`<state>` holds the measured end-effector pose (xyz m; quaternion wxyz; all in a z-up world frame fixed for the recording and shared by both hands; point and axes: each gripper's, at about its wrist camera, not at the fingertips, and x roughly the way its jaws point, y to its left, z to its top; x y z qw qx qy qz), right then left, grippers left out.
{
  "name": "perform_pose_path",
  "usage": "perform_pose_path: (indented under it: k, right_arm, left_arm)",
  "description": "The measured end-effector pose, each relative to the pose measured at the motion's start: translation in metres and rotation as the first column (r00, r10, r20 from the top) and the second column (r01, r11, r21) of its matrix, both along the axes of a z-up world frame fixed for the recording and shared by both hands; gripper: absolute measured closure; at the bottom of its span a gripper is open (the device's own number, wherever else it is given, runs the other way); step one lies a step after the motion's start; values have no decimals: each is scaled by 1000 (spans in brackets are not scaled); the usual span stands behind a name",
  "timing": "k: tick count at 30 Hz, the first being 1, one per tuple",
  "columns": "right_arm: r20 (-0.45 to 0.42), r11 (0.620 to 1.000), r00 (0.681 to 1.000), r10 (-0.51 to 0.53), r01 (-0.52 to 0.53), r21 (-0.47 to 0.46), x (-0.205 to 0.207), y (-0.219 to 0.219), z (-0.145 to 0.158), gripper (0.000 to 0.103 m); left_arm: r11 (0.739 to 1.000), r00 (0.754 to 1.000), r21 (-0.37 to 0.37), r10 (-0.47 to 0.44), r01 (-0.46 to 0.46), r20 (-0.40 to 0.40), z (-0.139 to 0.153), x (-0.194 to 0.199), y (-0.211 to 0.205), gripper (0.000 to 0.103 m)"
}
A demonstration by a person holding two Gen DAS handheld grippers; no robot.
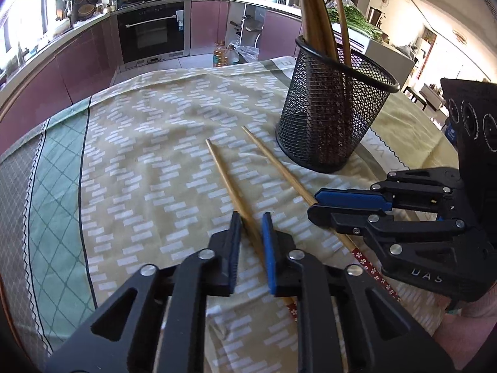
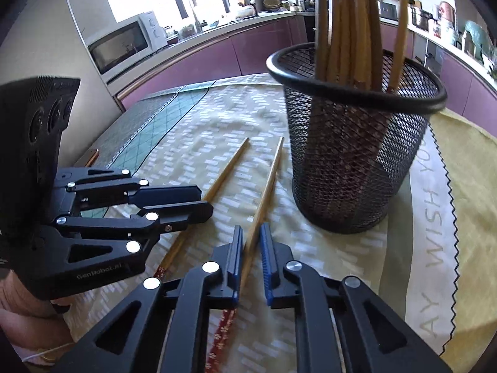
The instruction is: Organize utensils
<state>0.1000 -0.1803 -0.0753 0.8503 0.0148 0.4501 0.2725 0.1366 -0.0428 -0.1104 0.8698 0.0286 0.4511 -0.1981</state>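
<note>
Two bamboo chopsticks lie side by side on the patterned tablecloth, their tips pointing away from me. My left gripper is shut on the left chopstick, which runs between its pads. My right gripper is shut on the right chopstick. Each wrist view also shows the other tool: the right gripper over the right chopstick, and the left gripper over the left chopstick. A black mesh holder with several chopsticks upright in it stands just beyond, to the right.
The tablecloth covers a round table, its edges falling away at left and far side. Purple kitchen cabinets, an oven and a microwave lie beyond. Oil bottles stand on the floor. A hand holds the left tool.
</note>
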Motion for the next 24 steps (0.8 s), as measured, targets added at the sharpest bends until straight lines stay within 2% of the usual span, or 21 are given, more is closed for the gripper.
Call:
perform_pose_path:
  k: [5,11,15,20,24]
  right_arm:
    - [-16,999,1000,-18,19,44,-3,-10,0,97]
    - [-7,997,1000,9,-9,74,-14,-17,7,97]
    - [-15,998,999,31,-30,62,-19,-17,6,97]
    - [-11,999,999,37,-37,13,-19,-8,2,95]
    - [0,999,999,38,-38,-8,-19,-6,1,93]
  left_arm:
    - [1000,1000,-16,22,-22,4,0,-5,2,94]
    - [999,1000,-23,24,-24,0,0,-14,2,95]
    - [1000,1000,-25,15,-14,5,3,-22,2,95]
    - [1000,1000,14,-9,10,-9,-1,-22,-3,94]
    - [999,999,34,-38,38,-5,-1,-19,-9,88]
